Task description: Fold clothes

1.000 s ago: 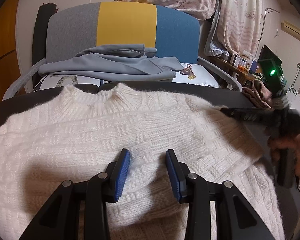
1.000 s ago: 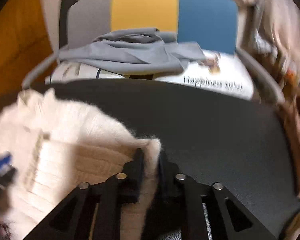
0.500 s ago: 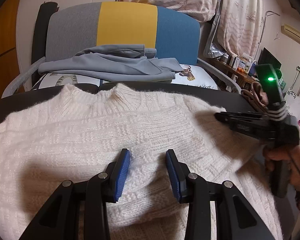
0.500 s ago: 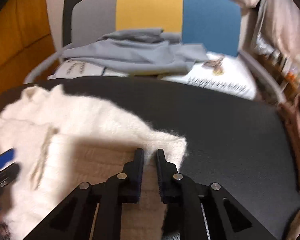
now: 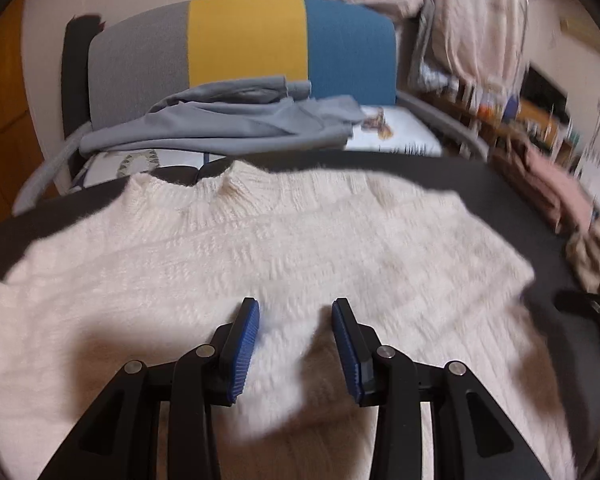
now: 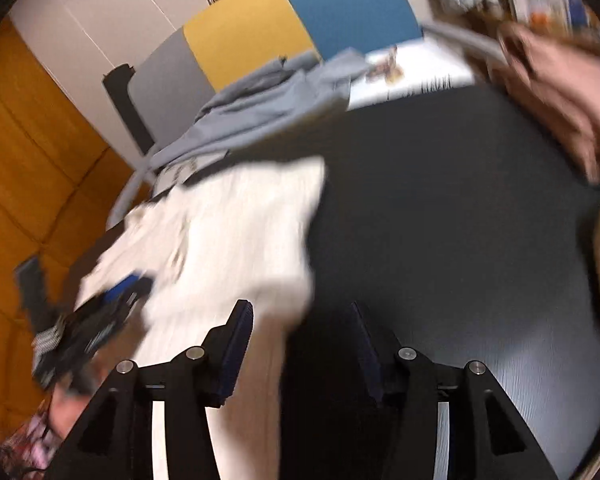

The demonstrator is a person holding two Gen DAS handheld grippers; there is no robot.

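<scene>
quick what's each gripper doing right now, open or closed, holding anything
Left gripper: open, holding nothing, over the white sweater.
Right gripper: open, holding nothing, at the sweater's edge above the dark table.

The right gripper [image 6: 300,332] hung with its jaws spread wide and nothing between them, above the right edge of the white sweater [image 6: 228,240] on the dark table [image 6: 440,240]. Everything was motion-blurred and tilted. At lower left the left gripper [image 6: 96,320] rested over the sweater, and a grey garment [image 6: 260,112] lay beyond on the tricolour chair [image 6: 284,20].
</scene>
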